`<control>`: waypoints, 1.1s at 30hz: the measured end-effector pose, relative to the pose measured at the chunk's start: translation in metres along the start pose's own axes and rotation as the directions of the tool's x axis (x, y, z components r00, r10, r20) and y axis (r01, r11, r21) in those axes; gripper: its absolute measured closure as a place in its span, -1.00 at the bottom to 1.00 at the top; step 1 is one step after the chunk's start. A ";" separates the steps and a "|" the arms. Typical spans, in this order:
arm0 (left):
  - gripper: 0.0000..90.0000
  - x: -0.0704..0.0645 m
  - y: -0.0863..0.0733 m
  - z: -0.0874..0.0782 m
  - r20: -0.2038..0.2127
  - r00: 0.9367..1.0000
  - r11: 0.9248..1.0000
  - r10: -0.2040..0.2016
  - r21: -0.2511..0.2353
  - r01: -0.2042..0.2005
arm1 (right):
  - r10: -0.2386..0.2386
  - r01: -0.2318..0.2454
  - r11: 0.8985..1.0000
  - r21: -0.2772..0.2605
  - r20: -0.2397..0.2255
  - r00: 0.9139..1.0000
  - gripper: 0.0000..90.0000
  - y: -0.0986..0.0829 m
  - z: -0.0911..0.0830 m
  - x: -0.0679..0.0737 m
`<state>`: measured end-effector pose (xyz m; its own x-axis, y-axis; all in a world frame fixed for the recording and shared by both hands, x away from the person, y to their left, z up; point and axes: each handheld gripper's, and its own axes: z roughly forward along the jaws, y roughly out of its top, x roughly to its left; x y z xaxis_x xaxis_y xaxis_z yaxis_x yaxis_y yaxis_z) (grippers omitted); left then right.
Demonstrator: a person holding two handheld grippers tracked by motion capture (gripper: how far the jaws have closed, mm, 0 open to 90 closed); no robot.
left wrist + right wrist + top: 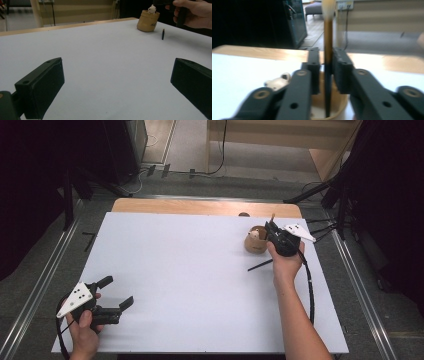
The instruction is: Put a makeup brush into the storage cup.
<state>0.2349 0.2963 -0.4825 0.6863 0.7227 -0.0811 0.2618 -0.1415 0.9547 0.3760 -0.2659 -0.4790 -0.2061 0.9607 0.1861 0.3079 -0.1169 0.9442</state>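
A tan cup-shaped holder (254, 243) with a small white figure (253, 234) on its rim stands at the table's far right. My right gripper (272, 226) hangs just right of and above it, shut on a thin brush (273, 216) held upright. In the right gripper view the brush (328, 30) has a dark handle and a pale bristle tip on top, and its lower end reaches down into the holder (337, 110) between the jaws (327, 60). A black stick (260, 265) lies on the table near that hand. My left gripper (119, 291) rests open at the near left, nothing between its jaws (117, 82).
The white board (190, 280) covers a wooden table (200, 207) whose far edge shows as a wood strip. In the left gripper view, the holder (148, 21) and the black stick (163, 34) sit far off, beside the other hand (195, 12). Dark stands and cables flank the table.
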 end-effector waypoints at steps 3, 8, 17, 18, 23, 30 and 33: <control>-1.00 0.001 0.000 -0.002 -0.003 1.000 1.000 0.000 -0.004 0.000 | 0.033 -0.033 0.999 0.012 -0.004 0.999 0.25 0.002 -0.004 0.002; -1.00 0.002 0.000 -0.004 -0.008 1.000 1.000 -0.003 -0.012 0.003 | 0.028 -0.028 0.999 0.021 0.001 1.000 -0.16 0.003 -0.015 0.004; -1.00 0.001 0.001 0.000 -0.003 1.000 1.000 0.000 -0.009 0.000 | -0.009 0.010 1.000 0.022 -0.023 1.000 -0.76 -0.010 -0.053 0.000; -1.00 0.001 0.001 0.000 -0.002 1.000 1.000 -0.001 -0.010 0.001 | -0.012 0.012 1.000 0.028 -0.020 1.000 -0.86 -0.011 -0.058 -0.001; -1.00 0.000 0.002 0.002 0.002 1.000 1.000 0.001 -0.012 -0.001 | -0.010 0.011 1.000 0.029 -0.045 0.999 -1.00 -0.019 -0.080 -0.007; -1.00 -0.002 0.003 0.003 0.005 1.000 1.000 0.001 -0.014 -0.001 | -0.036 0.038 0.999 0.027 -0.062 0.997 -1.00 -0.029 -0.108 -0.010; -1.00 -0.002 0.003 0.003 0.003 1.000 1.000 0.000 -0.013 0.000 | -0.055 0.057 0.998 0.028 -0.075 0.996 -1.00 -0.035 -0.118 -0.009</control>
<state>0.2366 0.2926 -0.4805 0.6884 0.7207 -0.0820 0.2528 -0.1325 0.9584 0.2572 -0.3005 -0.4811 -0.2915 0.9442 0.1535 0.3212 -0.0546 0.9454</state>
